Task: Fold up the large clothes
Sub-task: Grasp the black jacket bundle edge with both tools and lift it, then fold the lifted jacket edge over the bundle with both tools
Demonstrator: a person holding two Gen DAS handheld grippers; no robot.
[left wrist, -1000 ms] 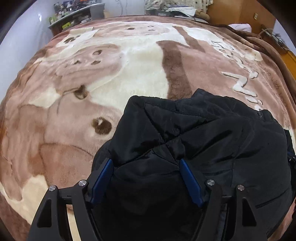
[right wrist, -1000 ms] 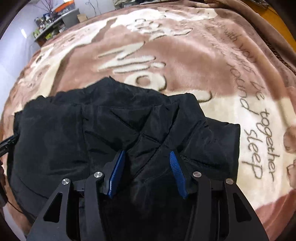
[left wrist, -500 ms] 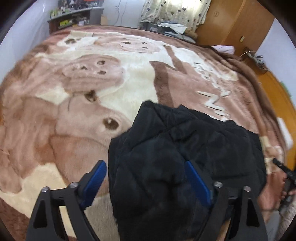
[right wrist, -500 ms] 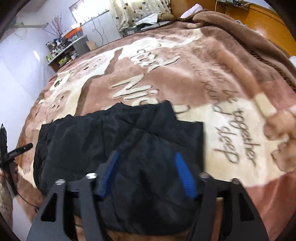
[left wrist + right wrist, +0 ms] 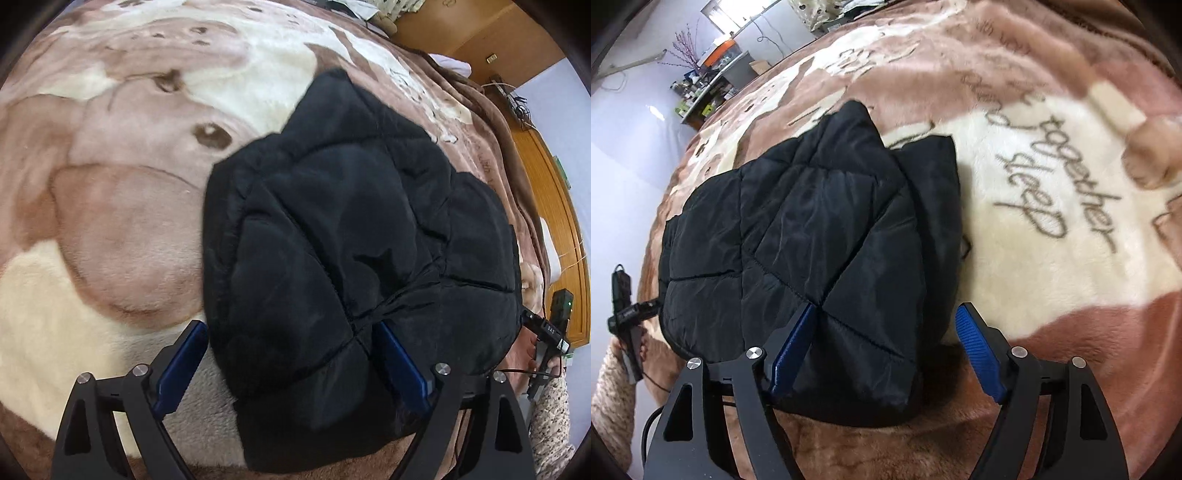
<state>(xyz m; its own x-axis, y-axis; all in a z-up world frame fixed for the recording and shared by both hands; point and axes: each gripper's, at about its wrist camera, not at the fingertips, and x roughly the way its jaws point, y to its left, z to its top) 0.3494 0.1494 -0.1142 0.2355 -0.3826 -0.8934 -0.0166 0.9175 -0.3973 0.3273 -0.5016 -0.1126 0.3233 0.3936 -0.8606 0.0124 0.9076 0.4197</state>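
A black quilted jacket [image 5: 354, 236] lies folded into a compact bundle on the brown and cream blanket [image 5: 110, 206]. It also shows in the right wrist view [image 5: 812, 236]. My left gripper [image 5: 291, 365] is open, its blue-padded fingers straddling the bundle's near left corner. My right gripper [image 5: 886, 350] is open over the bundle's near right corner, with the jacket's edge between the fingers. Neither gripper holds cloth.
The blanket [image 5: 1052, 184] covers a large bed and carries cursive lettering. A wooden bed frame [image 5: 554, 206] runs along the right. A cluttered shelf [image 5: 713, 85] stands by the far wall. The other handheld gripper shows at each view's edge [image 5: 550, 332].
Both grippers have pulled back and lifted off the jacket toward its near edge. The bundle now lies more compact, and both jaws stand wider than a second ago.
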